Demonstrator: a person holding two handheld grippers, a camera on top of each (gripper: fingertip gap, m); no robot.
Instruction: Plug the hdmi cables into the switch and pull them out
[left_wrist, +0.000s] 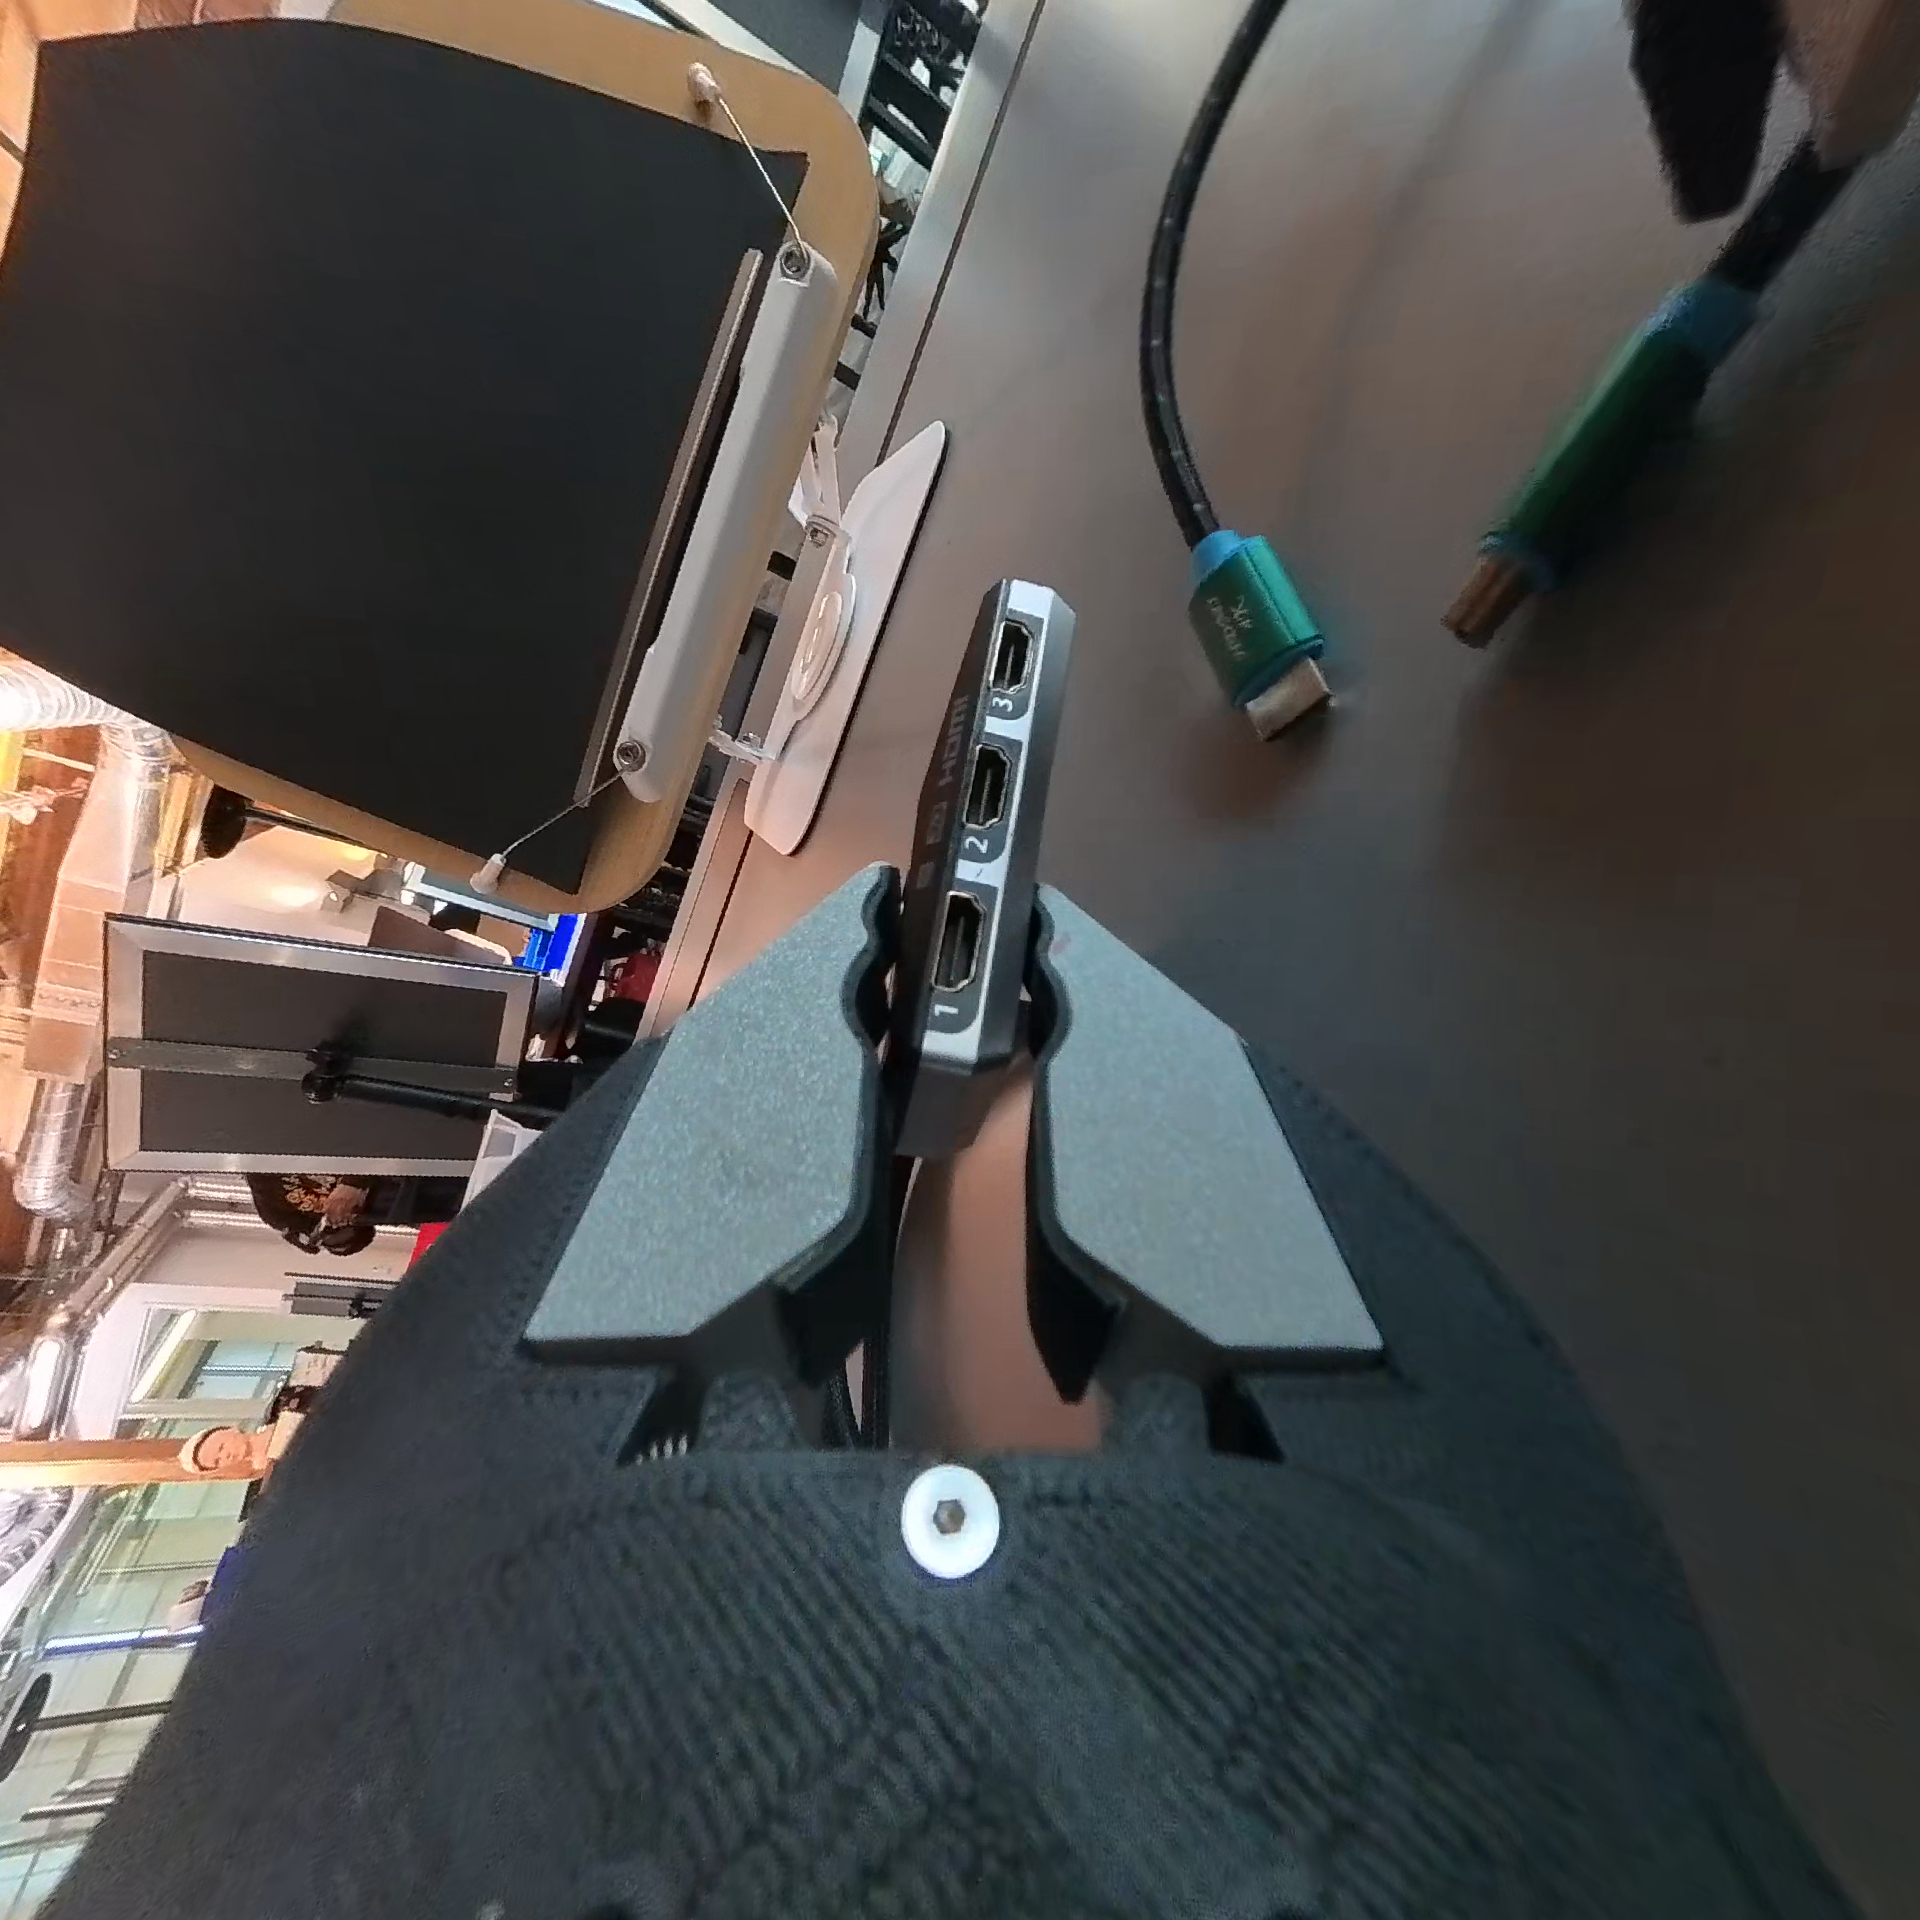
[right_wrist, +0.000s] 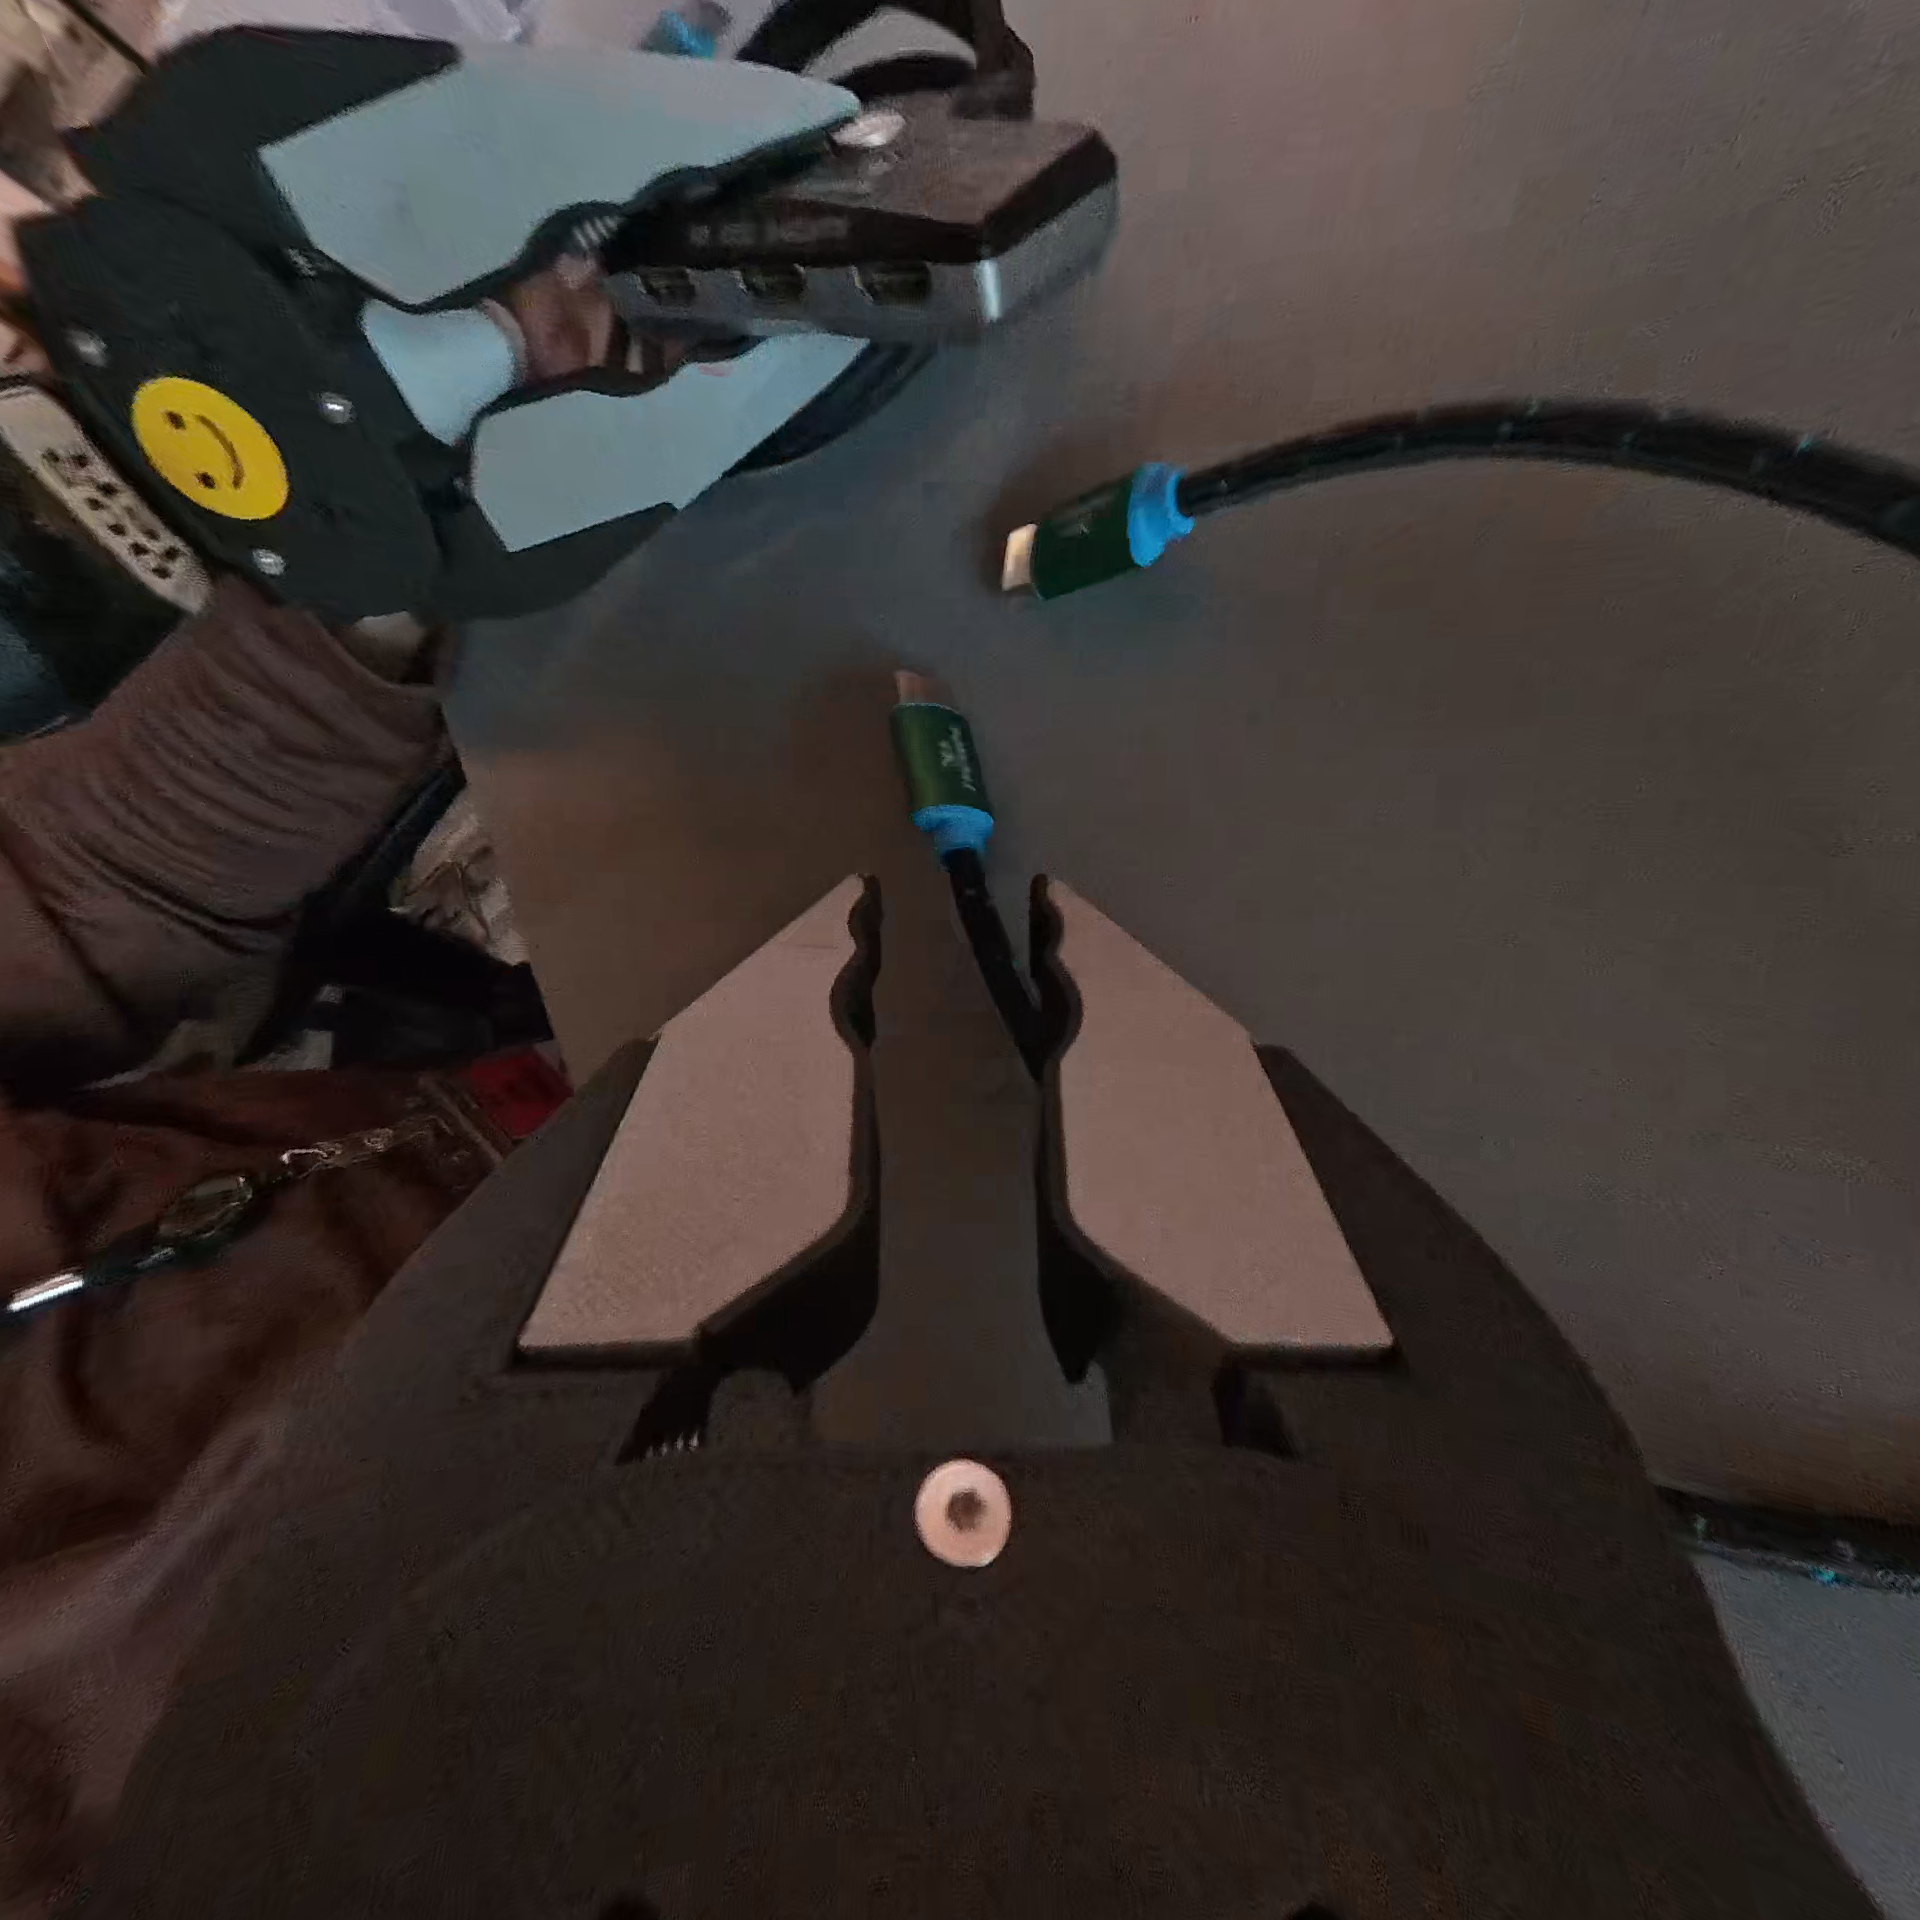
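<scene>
My left gripper (left_wrist: 961, 935) is shut on the black hdmi switch (left_wrist: 982, 831), both pads pressing its flat faces near one end. It holds the switch on edge above the dark table (left_wrist: 1455, 1039), and all three ports on the side facing me are free. The right wrist view shows the same grip (right_wrist: 644, 270) on the switch (right_wrist: 883, 229). My right gripper (right_wrist: 956, 914) is open. A black cable (right_wrist: 987, 935) with a green and blue plug (right_wrist: 940, 758) runs between its fingers along the right one, with the left pad apart from it. A second such plug (right_wrist: 1101, 530) lies on the table (left_wrist: 1257, 623).
A black panel on a wooden board with a white stand (left_wrist: 364, 416) rises at the table's far edge. A person's brown sleeve (right_wrist: 208, 779) is at the left of the right wrist view. The second cable (right_wrist: 1558, 436) curves off to the right. Spacing between my two grippers at the tips: around 12 centimetres.
</scene>
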